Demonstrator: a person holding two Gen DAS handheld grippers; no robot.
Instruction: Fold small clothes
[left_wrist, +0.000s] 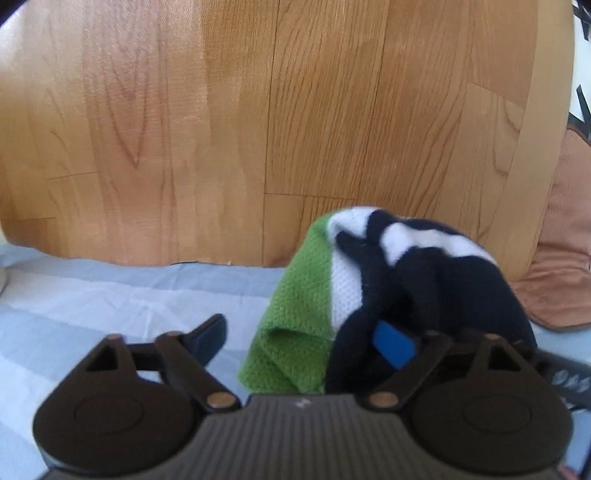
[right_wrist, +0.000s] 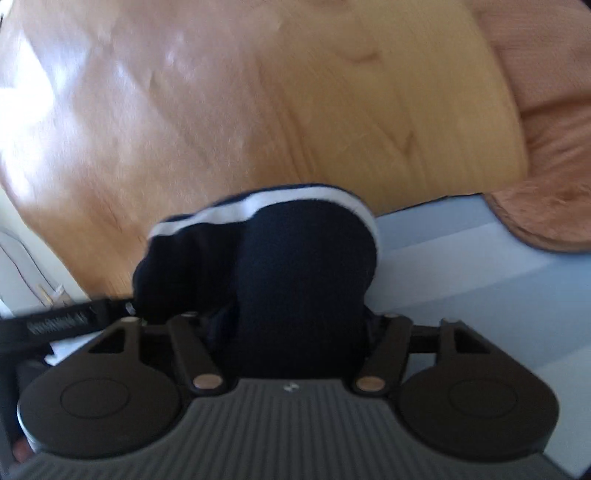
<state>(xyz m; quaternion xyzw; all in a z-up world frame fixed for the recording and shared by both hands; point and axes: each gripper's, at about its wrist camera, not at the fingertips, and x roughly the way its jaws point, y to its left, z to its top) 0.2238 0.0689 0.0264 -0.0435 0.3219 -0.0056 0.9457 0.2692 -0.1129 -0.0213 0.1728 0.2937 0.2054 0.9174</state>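
Your little knitted garment (left_wrist: 424, 280) is all bunched up in a lump, green and white and dark blue, and it sits just above the blue striped sheet (left_wrist: 92, 295), near the edge by the wooden floor (left_wrist: 221, 110). The fingers of your left gripper (left_wrist: 303, 332) stand wide open. The lump is between them and hangs over one finger, but the other finger is bare and does not touch it, so that side has no real hold. At your right gripper (right_wrist: 291, 317) the dark blue cloth fills the whole gap and hides the fingers, so I cannot tell if they squeeze it or not. I think the step now is to get the garment out flat, because you cannot fold a lump. Lay it down in the middle of the sheet, well away from the edge, so it does not slide to the floor. Then look for two corners or one hem. Take just one layer at each spot, not a big handful. Pull your two hands gently apart until it lies smooth. Keep clear of the pink-brown mat (left_wrist: 561, 266).
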